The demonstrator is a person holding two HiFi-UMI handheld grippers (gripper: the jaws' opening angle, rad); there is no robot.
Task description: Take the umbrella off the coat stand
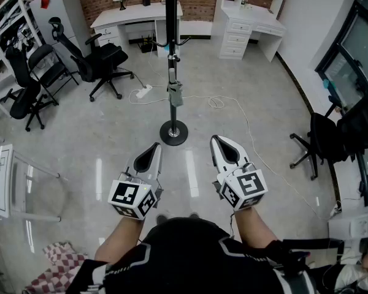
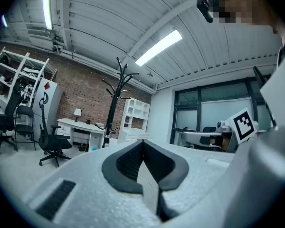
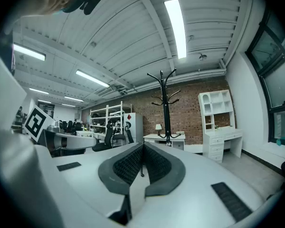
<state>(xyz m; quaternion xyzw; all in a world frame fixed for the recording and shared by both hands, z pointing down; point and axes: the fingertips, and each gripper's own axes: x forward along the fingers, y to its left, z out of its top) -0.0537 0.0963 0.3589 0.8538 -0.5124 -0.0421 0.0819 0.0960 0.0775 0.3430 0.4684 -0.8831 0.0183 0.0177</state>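
Plainly, left gripper (image 1: 154, 146) and right gripper (image 1: 218, 139), jaws closed empty, face the coat stand (image 1: 171, 48).

I can read no words, numbers or brand names in any view. The only signs are black-and-white square markers on the cubes of the left gripper (image 1: 156, 146), at 7 o'clock in the head view, and the right gripper (image 1: 216, 139), at 5 o'clock. There is also a red diamond mark (image 1: 45, 2) on the white cabinet (image 1: 64, 8) at 10 o'clock.
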